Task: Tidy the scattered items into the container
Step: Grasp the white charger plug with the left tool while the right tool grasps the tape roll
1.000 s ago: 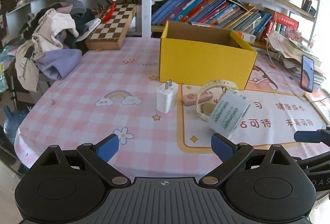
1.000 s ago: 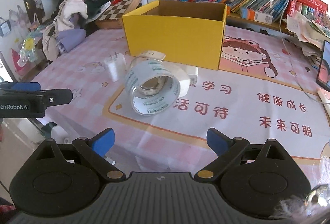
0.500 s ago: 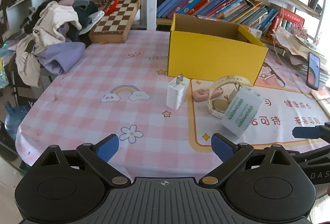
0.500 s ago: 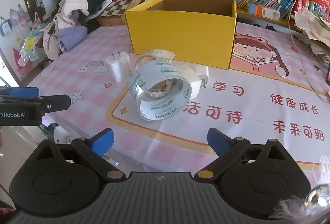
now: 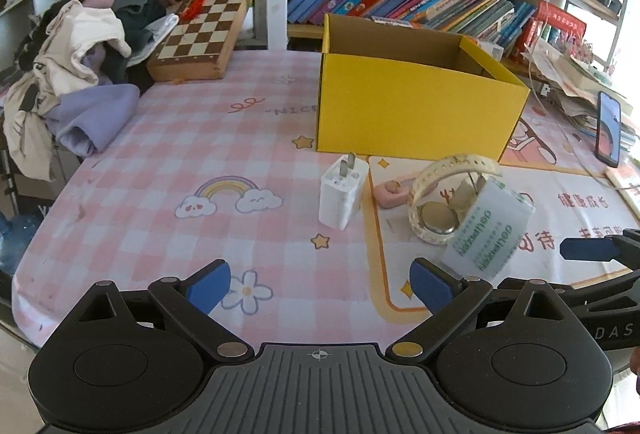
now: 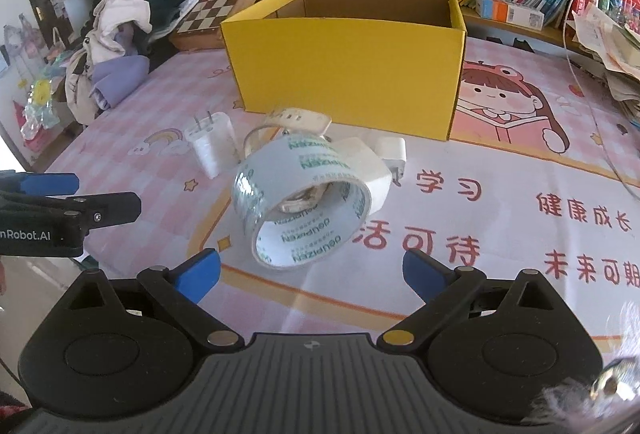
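Note:
An open yellow cardboard box [image 5: 416, 110] [image 6: 348, 74] stands on the pink table. In front of it lie a white plug charger [image 5: 342, 194] [image 6: 210, 144], a small pink item [image 5: 391, 192], a cream watch [image 5: 440, 202] [image 6: 298, 120], a clear tape roll [image 5: 486, 232] [image 6: 308, 204] leaning on the watch, and a second white adapter [image 6: 390, 154]. My left gripper [image 5: 320, 284] is open, near the table's front edge, facing the charger. My right gripper [image 6: 310, 270] is open, just in front of the tape roll.
A pile of clothes [image 5: 76, 74] and a chessboard [image 5: 200, 34] lie at the back left. Bookshelves [image 5: 420, 2] run behind the box. A phone [image 5: 609, 128] and stacked papers [image 6: 616, 50] are at the right. The left gripper [image 6: 60, 214] shows in the right wrist view.
Both grippers have moved forward toward the items, which now look larger and nearer. The items have not moved. Both grippers stay open.

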Available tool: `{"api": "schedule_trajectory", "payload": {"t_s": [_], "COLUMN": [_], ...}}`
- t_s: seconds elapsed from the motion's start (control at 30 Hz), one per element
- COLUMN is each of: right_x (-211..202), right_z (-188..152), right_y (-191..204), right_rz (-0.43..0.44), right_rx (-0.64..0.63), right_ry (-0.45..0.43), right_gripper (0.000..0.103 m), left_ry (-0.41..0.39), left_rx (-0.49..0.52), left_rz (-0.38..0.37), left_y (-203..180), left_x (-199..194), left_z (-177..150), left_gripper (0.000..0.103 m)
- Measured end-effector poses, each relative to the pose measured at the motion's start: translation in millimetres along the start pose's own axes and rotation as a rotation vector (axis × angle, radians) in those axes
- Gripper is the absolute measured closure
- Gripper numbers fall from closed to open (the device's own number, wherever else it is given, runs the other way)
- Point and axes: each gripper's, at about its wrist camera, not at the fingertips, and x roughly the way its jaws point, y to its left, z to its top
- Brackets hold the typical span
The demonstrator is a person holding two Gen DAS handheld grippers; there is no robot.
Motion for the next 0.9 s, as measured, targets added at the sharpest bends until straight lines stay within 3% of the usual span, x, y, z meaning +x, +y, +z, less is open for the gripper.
{"api": "schedule_trajectory", "payload": {"t_s": [0.37,0.6,0.9], "right_x": [23.0,30.4,39.2], "right_z": [16.3,23.5,27.4], "right_y": [-0.6,-2.3,2.2], "right_rz": [-0.004,-0.003,0.015], "right_rx": [0.033,0.046,0.031], "right_ry": [0.003,-0.001,0.016], "right_gripper": [0.004,0.004,0.004], "left_ry": [-0.008,0.002,0.025], "left_rx": [0.064,0.102,0.139], "left_rz": [-0.044,-0.08,-0.119], "left_y": [5.4,7.3,7.5], "left_x": [24.7,42.2,61.4], "left_z": [20.3,32.1,40.0], "left_gripper": [0.008,0.017,0.022]}}
